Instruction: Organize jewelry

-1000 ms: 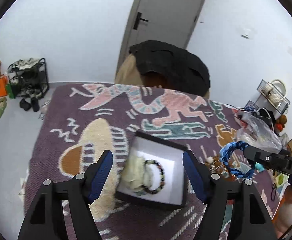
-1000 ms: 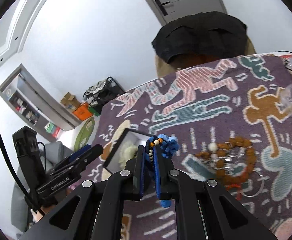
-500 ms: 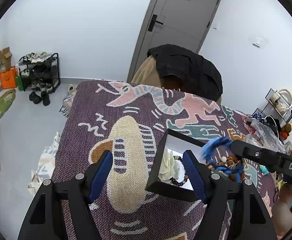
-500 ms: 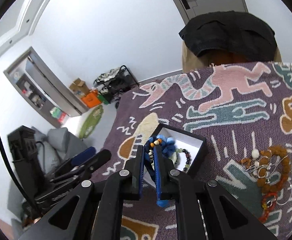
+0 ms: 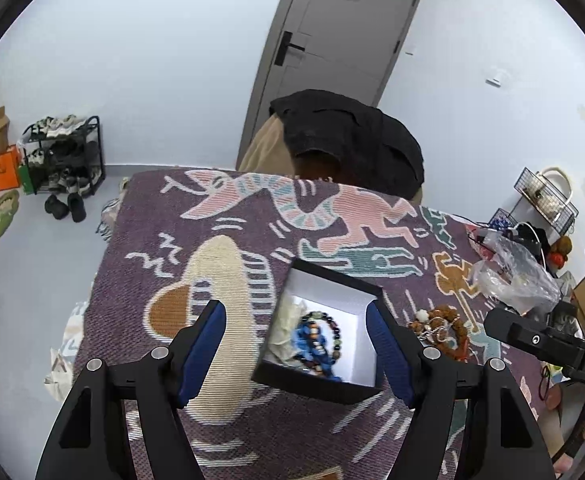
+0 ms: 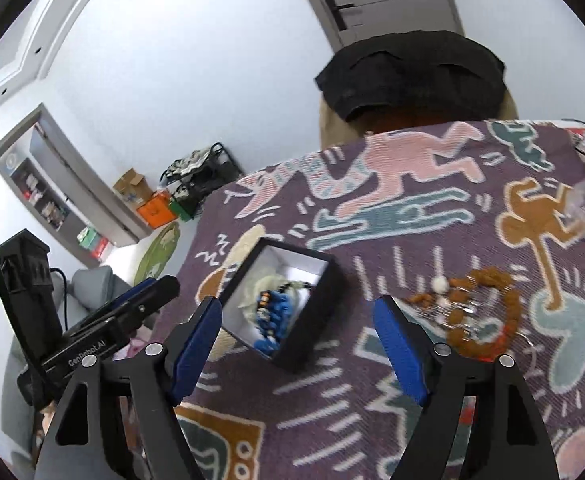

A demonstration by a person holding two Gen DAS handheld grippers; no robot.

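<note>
Jewelry lay sorted and unsorted on a desk covered by a purple woven cloth (image 5: 140,280) patterned with pink, teal, cream and orange figures. A black box (image 5: 324,384) with a white lining stood open near the cloth's middle, holding a blue bracelet (image 5: 310,340), a dark beaded bracelet (image 5: 334,330) and a pale crumpled wad. To its right, well apart, a heap of brown beads (image 6: 488,308) tangled with silver chains rested on the cloth.

The left claw (image 5: 296,356) hung wide over the box, nothing between its blue pads. The right claw (image 6: 298,350) was opening, its pads spread to either side of the box and clear of the blue bracelet lying inside.

Behind the desk stood a tan chair draped with a black garment (image 5: 352,136), before a grey door (image 5: 340,52) in a white wall. A shoe rack (image 5: 64,152) and an orange bag (image 5: 2,166) sat on the pale floor at left; clear plastic bags (image 5: 512,276) and a wire basket (image 5: 544,196) crowded the right edge.
</note>
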